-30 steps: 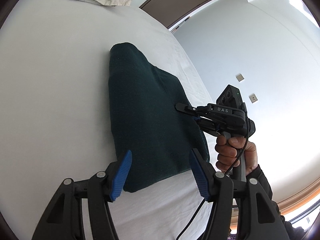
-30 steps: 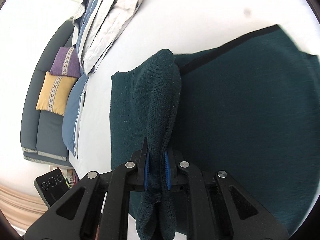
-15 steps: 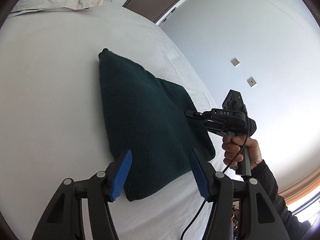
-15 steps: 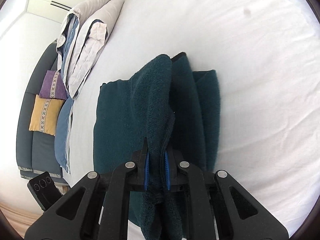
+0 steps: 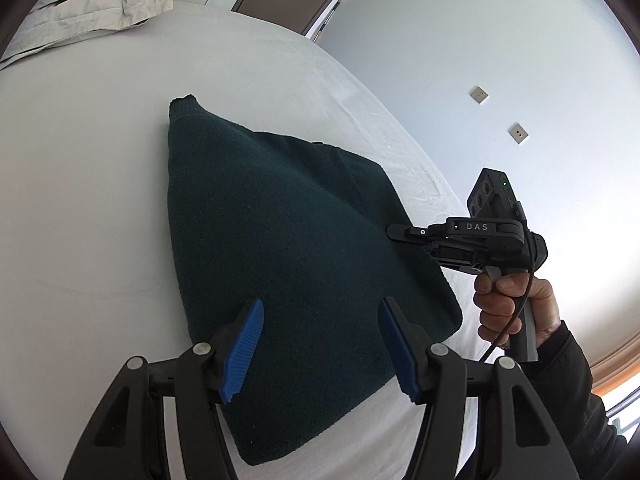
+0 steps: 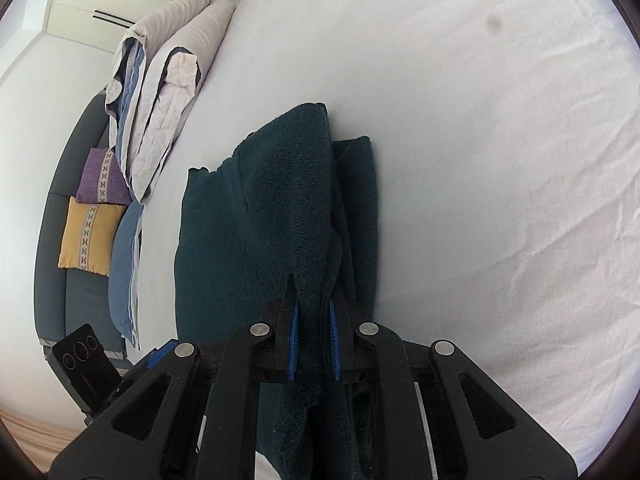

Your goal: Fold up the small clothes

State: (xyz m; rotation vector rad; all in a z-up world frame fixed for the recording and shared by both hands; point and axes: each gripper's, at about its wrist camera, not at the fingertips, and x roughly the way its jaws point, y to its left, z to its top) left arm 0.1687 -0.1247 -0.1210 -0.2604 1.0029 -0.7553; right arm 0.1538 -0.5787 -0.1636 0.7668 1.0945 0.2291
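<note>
The dark green knitted garment (image 5: 288, 264) is laid on the white bed sheet (image 5: 80, 200), already doubled over approx. in half. Its edge is pinched by the right gripper (image 6: 313, 344); the left gripper (image 5: 320, 344) is held spread, empty, above it. Release & prob. one more fold are judged left.

bare sheet (image 6: 500, 160) all round; duvet (image 6: 160, 120) well apart

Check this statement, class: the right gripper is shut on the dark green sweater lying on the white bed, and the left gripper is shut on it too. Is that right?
One part is wrong. The left gripper is open, its blue pads spread apart above the dark green sweater, as the left wrist view shows. The right gripper is indeed shut on the sweater, on the white bed.
</note>
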